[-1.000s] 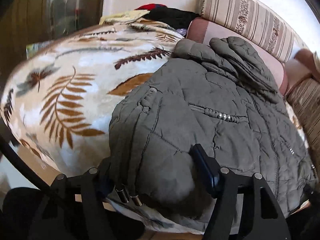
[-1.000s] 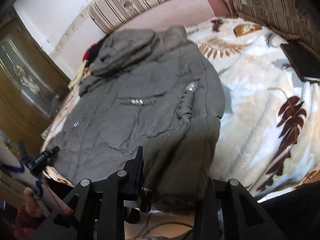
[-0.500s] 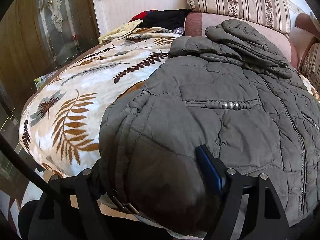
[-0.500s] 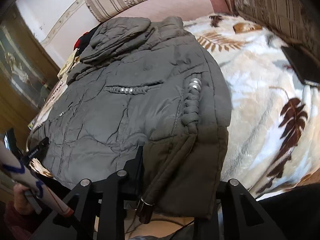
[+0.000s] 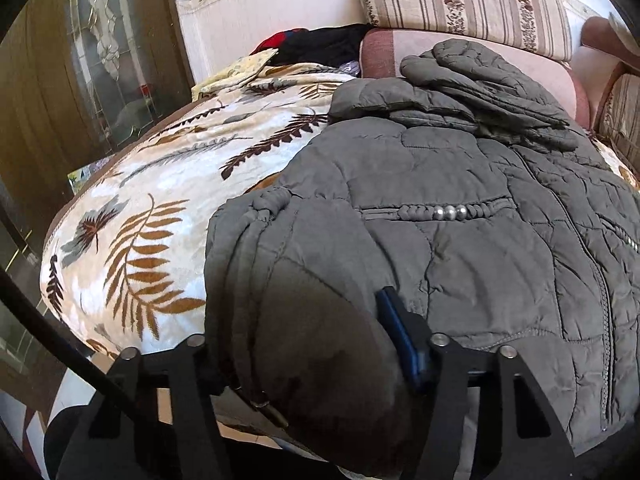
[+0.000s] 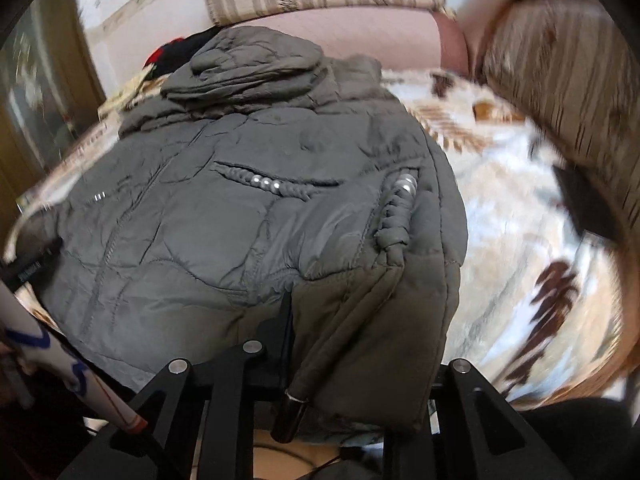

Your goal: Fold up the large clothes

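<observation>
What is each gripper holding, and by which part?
Both hold the grey quilted jacket: the left gripper at its bottom hem corner, the right gripper at the opposite hem corner. Both jaws have just been closing.

Left hand-held gripper [image 5: 312, 364], jaws just closing, clamps grey quilted jacket [image 5: 460, 248] hem over leaf-print blanket [image 5: 160, 200].

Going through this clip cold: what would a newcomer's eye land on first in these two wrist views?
First, the big grey quilted jacket spread front-up over the leaf-print blanket, its hood bunched at the far end against the pink sofa back. Next, the left gripper and the right gripper, each with a near hem corner of the jacket between its fingers. Small silver beads glint on the braided pocket trims.
</observation>
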Motion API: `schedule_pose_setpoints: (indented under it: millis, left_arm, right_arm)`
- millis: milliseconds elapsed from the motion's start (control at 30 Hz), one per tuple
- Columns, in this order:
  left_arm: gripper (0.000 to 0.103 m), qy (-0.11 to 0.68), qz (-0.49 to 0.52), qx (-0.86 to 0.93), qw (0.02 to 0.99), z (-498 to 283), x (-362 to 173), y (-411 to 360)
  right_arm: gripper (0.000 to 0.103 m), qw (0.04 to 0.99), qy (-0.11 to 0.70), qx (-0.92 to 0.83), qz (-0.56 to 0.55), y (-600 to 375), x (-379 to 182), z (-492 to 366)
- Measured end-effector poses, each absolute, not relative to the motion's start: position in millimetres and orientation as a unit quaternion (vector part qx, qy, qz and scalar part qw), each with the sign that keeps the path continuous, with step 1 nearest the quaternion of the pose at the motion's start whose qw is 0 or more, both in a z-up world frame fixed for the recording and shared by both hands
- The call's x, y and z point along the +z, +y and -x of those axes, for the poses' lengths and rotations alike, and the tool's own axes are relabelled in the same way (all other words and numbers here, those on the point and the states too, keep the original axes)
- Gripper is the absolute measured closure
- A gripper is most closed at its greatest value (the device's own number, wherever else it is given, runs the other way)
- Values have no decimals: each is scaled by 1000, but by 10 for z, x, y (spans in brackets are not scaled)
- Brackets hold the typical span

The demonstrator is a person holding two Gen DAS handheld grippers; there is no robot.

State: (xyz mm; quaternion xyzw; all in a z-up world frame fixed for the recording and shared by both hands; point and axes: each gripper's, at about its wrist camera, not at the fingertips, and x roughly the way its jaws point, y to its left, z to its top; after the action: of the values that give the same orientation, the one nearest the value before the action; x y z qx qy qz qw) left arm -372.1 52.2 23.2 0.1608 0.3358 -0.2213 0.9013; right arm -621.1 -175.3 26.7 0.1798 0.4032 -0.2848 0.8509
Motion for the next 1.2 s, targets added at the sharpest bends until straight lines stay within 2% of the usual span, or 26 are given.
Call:
schedule_pose_setpoints:
  millis: [300,967,1200]
  left_arm:
    - [49,331,-168,-222,902,3740,226,494]
    - [52,331,-168,-222,902,3752,227,481]
    - [61,325,-168,-229,902,3776,246,448]
  right_arm:
    - [79,849,411,-294,-154,-1708,271,6172]
    - [79,848,412,-297,-151,-1698,275,6167]
    - [79,851,407,-297,-148,-1675,292,6185]
